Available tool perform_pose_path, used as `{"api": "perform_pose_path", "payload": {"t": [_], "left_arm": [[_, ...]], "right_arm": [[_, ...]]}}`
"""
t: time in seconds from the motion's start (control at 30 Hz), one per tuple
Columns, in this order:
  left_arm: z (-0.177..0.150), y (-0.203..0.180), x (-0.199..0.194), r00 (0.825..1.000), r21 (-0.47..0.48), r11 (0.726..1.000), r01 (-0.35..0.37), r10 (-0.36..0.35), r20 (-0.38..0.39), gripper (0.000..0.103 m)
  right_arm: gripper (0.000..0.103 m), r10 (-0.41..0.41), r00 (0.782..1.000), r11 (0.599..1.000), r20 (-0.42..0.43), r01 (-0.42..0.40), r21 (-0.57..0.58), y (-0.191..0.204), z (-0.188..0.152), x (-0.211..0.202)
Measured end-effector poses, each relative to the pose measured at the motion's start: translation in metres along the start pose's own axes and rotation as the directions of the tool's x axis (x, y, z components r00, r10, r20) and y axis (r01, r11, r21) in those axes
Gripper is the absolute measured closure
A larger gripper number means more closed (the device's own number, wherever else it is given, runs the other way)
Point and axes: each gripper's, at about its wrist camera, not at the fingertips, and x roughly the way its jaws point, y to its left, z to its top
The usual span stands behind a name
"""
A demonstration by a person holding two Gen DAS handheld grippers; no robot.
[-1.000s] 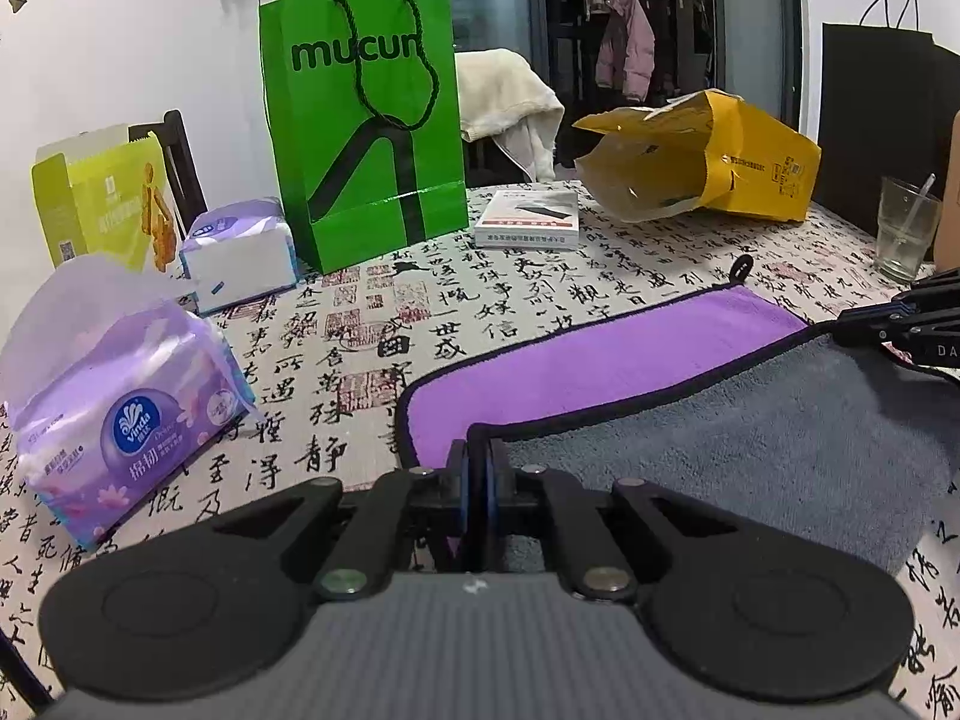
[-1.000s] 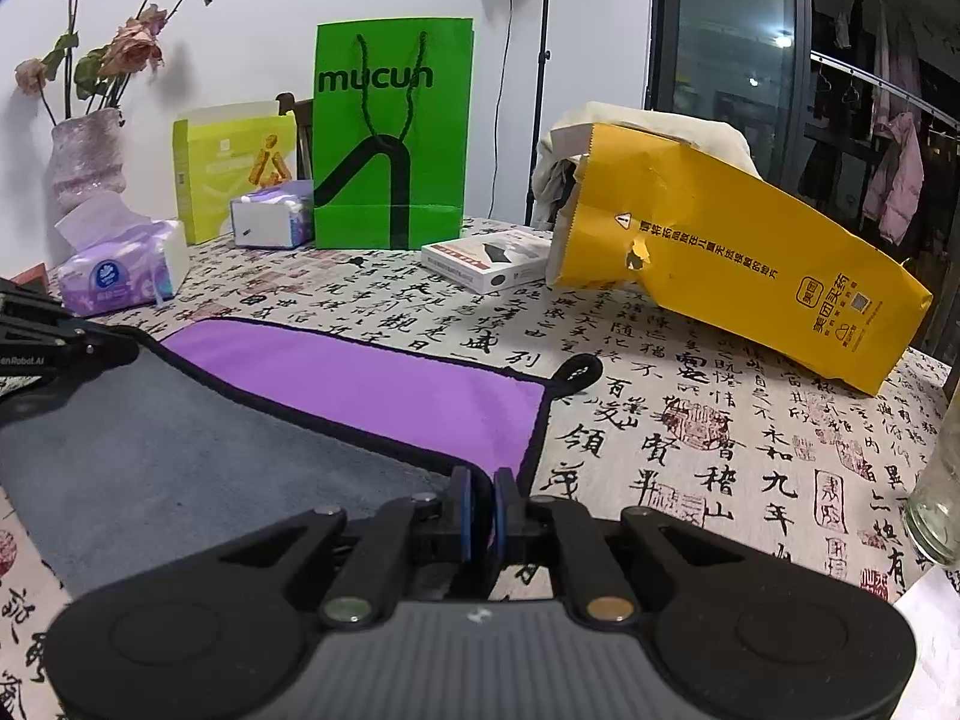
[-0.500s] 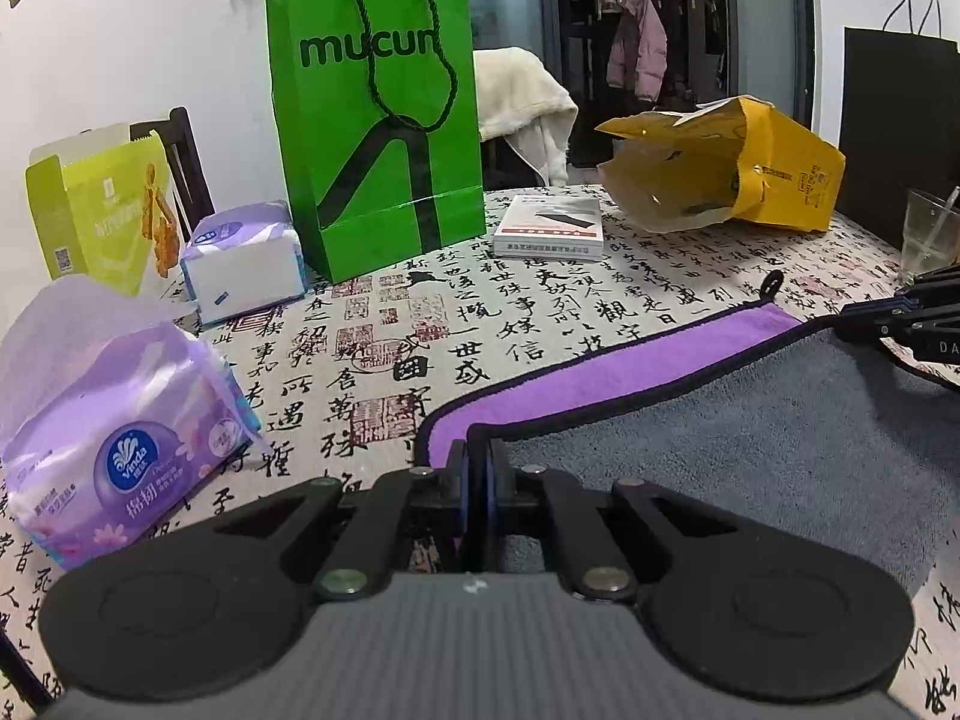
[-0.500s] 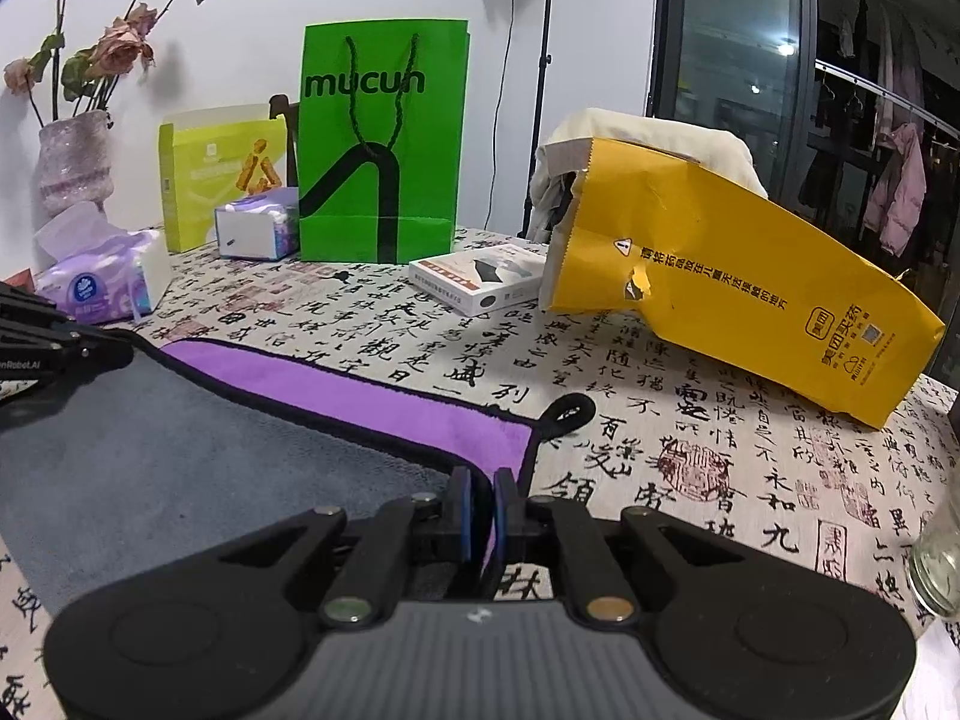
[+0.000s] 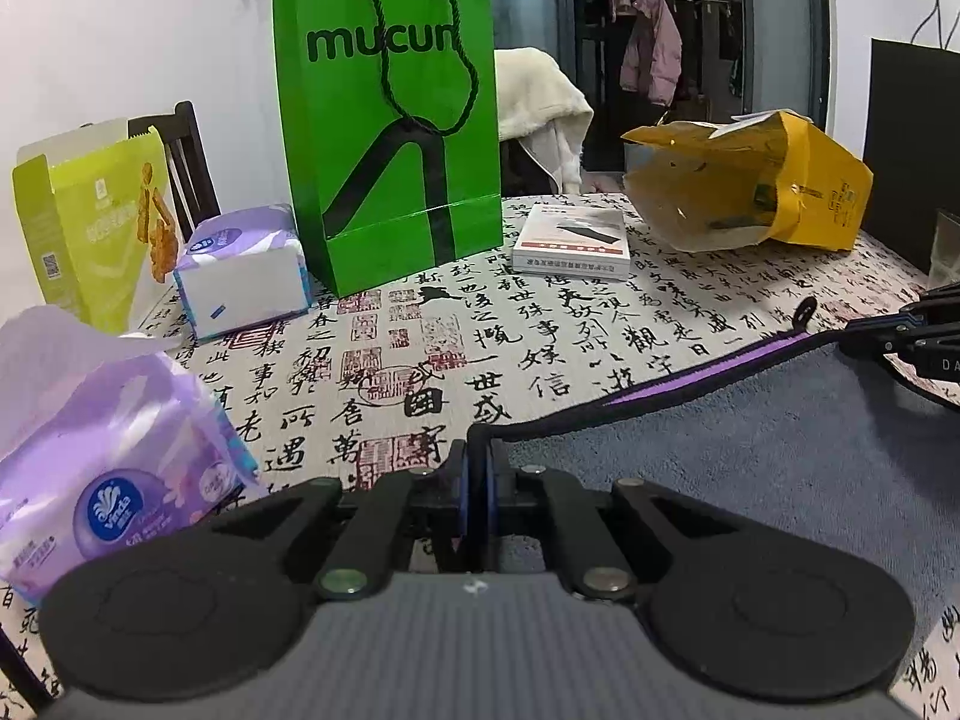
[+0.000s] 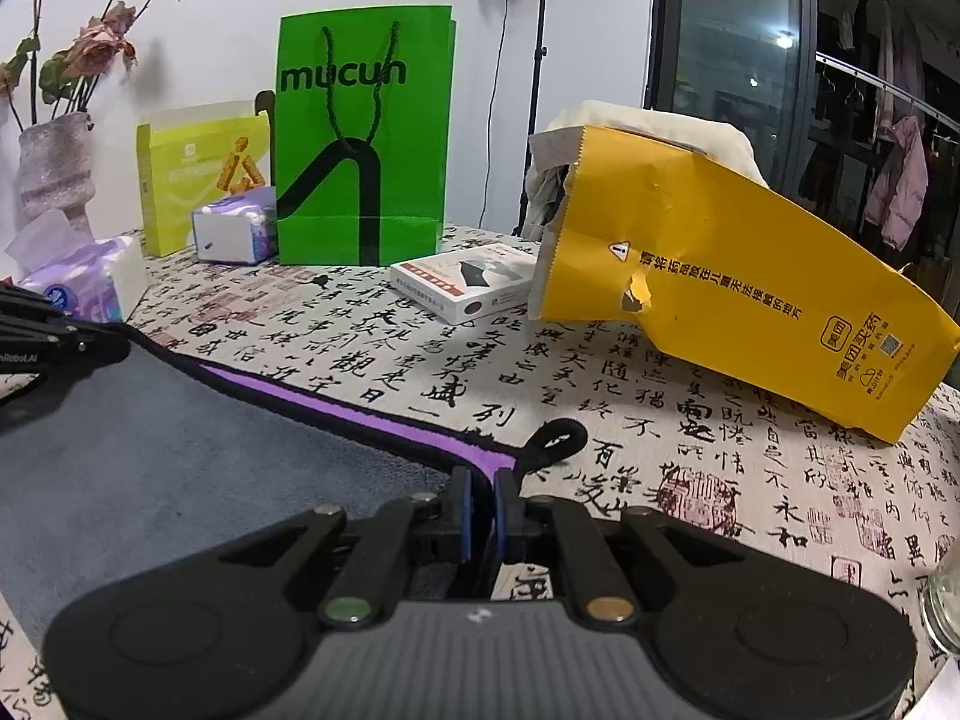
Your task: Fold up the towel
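The towel [image 5: 750, 450] is grey on one side and purple on the other, with a black hem, and lies on the calligraphy tablecloth. My left gripper [image 5: 478, 468] is shut on its left corner. My right gripper [image 6: 485, 492] is shut on its right corner, next to the black hanging loop [image 6: 555, 441]. The grey half lies folded over the purple half; only a thin purple strip [image 6: 360, 411] shows along the far edge. Each gripper shows at the edge of the other's view, the right one [image 5: 900, 336] and the left one [image 6: 54, 342].
A green mucun bag [image 5: 390, 120], a white box [image 5: 573, 240] and a yellow paper bag [image 5: 756, 186] stand beyond the towel. Tissue packs [image 5: 102, 450] and a yellow-green carton [image 5: 90, 222] are on the left. A glass [image 6: 948, 606] stands at the right.
Both grippers carried the grey edge away from me over the purple half. The visible purple band has shrunk from a wide area to a thin strip.
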Motion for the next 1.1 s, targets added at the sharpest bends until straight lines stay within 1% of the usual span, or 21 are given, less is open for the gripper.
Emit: {"api": "perform_pose_path", "payload": {"t": [0.27, 0.47, 0.53, 0.57, 0.6, 0.63, 0.67, 0.7, 0.73, 0.77, 0.8, 0.83, 0.87, 0.97, 1.0, 1.03, 1.07, 1.1], "left_arm": [[0.009, 0.008, 0.016, 1.000, -0.028, 1.000, -0.001, 0.000, -0.010, 0.097], [0.014, 0.009, 0.028, 0.999, -0.019, 1.000, -0.007, 0.006, -0.045, 0.097], [0.014, 0.010, 0.031, 0.998, -0.014, 1.000, 0.000, -0.001, -0.068, 0.095], [0.015, 0.011, 0.032, 0.997, -0.013, 1.000, -0.001, 0.000, -0.083, 0.088], [0.015, 0.012, 0.034, 0.995, -0.022, 1.000, -0.009, 0.007, -0.096, 0.073], [0.016, 0.015, 0.034, 0.994, -0.036, 0.999, -0.023, 0.019, -0.103, 0.060], [0.017, 0.018, 0.034, 0.993, -0.053, 0.998, -0.032, 0.026, -0.117, 0.035], [0.018, 0.021, 0.034, 0.991, -0.073, 0.997, -0.028, 0.018, -0.129, 0.025], [0.018, 0.024, 0.034, 0.991, -0.092, 0.996, -0.017, 0.005, -0.136, 0.024], [0.018, 0.026, 0.034, 0.990, -0.100, 0.995, -0.011, -0.004, -0.141, 0.024], [0.018, 0.025, 0.034, 0.990, -0.098, 0.995, -0.012, -0.002, -0.143, 0.023], [0.017, 0.025, 0.033, 0.990, -0.090, 0.996, -0.018, 0.005, -0.142, 0.022], [0.017, 0.024, 0.033, 0.989, -0.085, 0.996, -0.021, 0.009, -0.144, 0.019], [0.016, 0.023, 0.033, 0.986, -0.089, 0.996, -0.022, 0.007, -0.167, 0.016], [0.015, 0.023, 0.033, 0.984, -0.094, 0.995, -0.026, 0.009, -0.176, 0.013], [0.015, 0.023, 0.033, 0.983, -0.097, 0.995, -0.027, 0.009, -0.183, 0.012], [0.015, 0.023, 0.032, 0.981, -0.098, 0.995, -0.027, 0.008, -0.192, 0.011], [0.015, 0.023, 0.031, 0.979, -0.099, 0.995, -0.029, 0.008, -0.203, 0.009]], "right_arm": [[0.096, -0.002, 1.000, 1.000, -0.008, 0.002, 0.011, -0.006, 0.009, 0.019], [0.096, 0.002, 1.000, 0.999, -0.026, -0.001, 0.032, -0.011, 0.014, 0.034], [0.096, 0.007, 0.999, 0.999, -0.039, -0.005, 0.038, -0.012, 0.015, 0.039], [0.095, 0.009, 0.999, 0.999, -0.046, -0.007, 0.036, -0.012, 0.016, 0.041], [0.094, 0.009, 0.999, 0.999, -0.048, -0.007, 0.034, -0.012, 0.016, 0.042], [0.091, 0.007, 0.999, 0.999, -0.051, -0.006, 0.035, -0.013, 0.017, 0.043], [0.088, 0.006, 0.999, 0.999, -0.053, -0.003, 0.042, -0.014, 0.018, 0.044], [0.075, 0.002, 0.998, 0.999, -0.056, 0.001, 0.054, -0.015, 0.019, 0.044], [0.055, -0.007, 0.998, 0.997, -0.063, 0.011, 0.071, -0.017, 0.019, 0.044], [0.040, -0.015, 0.998, 0.996, -0.069, 0.021, 0.089, -0.019, 0.020, 0.044], [0.038, -0.022, 0.997, 0.994, -0.070, 0.029, 0.106, -0.022, 0.020, 0.043], [0.038, -0.024, 0.997, 0.992, -0.073, 0.033, 0.118, -0.023, 0.020, 0.043], [0.038, -0.020, 0.997, 0.992, -0.078, 0.029, 0.121, -0.024, 0.019, 0.043], [0.034, -0.012, 0.996, 0.992, -0.094, 0.023, 0.123, -0.025, 0.020, 0.042], [0.029, -0.010, 0.995, 0.992, -0.102, 0.023, 0.126, -0.025, 0.020, 0.042], [0.023, -0.008, 0.994, 0.991, -0.107, 0.022, 0.130, -0.024, 0.021, 0.041], [0.020, -0.007, 0.994, 0.991, -0.112, 0.022, 0.135, -0.024, 0.021, 0.040], [0.020, -0.003, 0.993, 0.990, -0.119, 0.020, 0.140, -0.023, 0.022, 0.039]]}}
